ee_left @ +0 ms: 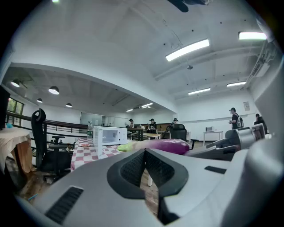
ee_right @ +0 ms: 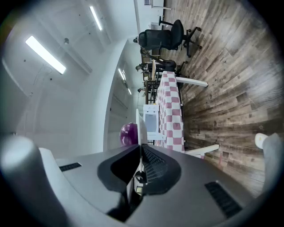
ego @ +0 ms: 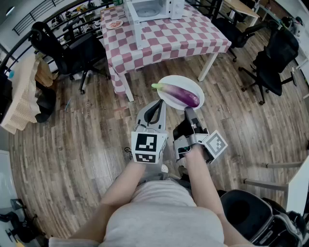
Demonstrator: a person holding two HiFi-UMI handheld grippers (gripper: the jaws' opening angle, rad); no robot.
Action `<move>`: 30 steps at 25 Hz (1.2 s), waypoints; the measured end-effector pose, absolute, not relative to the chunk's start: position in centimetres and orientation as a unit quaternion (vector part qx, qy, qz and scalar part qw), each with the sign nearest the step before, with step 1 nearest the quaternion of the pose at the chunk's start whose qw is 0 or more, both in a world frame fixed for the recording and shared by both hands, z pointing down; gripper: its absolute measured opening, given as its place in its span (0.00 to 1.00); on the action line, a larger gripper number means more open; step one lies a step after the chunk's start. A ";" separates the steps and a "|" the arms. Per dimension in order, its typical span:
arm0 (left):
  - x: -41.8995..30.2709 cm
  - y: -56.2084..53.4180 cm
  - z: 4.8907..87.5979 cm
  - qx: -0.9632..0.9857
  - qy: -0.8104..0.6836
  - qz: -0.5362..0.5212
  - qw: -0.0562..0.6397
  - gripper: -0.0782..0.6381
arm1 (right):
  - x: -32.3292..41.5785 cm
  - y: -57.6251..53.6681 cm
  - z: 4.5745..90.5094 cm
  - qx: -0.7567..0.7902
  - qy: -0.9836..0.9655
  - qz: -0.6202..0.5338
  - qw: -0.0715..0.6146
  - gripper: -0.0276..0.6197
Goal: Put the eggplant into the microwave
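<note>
A purple eggplant [ego: 181, 94] with a green stem lies on a white plate [ego: 169, 81] held above the wooden floor. My right gripper [ego: 189, 112], turned on its side, is shut on the plate's near rim. In the right gripper view the thin white plate [ee_right: 141, 126] runs between the jaws of that gripper [ee_right: 141, 148], with the eggplant [ee_right: 128, 133] behind. My left gripper [ego: 158, 103] is shut with nothing in it, its tips at the plate's near-left rim. The white microwave [ego: 149, 9] stands open on the checked table [ego: 193, 34] ahead. The left gripper view shows the microwave [ee_left: 110, 135] beyond the eggplant [ee_left: 166, 145].
A small plate [ego: 114, 24] sits on the table left of the microwave. Black office chairs stand to the left [ego: 63, 48] and right [ego: 275, 62] of the table, and another chair [ego: 246, 207] is close at my right. Several people stand far back in the room.
</note>
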State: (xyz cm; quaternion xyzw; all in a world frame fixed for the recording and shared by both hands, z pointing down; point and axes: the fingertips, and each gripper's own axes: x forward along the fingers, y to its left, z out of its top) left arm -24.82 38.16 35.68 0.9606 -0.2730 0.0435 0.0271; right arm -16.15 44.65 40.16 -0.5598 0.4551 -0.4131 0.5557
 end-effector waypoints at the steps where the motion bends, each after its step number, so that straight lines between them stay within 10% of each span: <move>1: -24.4 38.0 35.6 0.961 -0.272 0.044 0.029 0.11 | -15.8 44.5 40.1 -0.560 0.455 -0.413 0.556 0.09; 30: -14.6 19.9 34.7 0.966 -0.254 0.022 0.045 0.11 | -5.8 27.2 38.1 -0.571 0.459 -0.388 0.560 0.09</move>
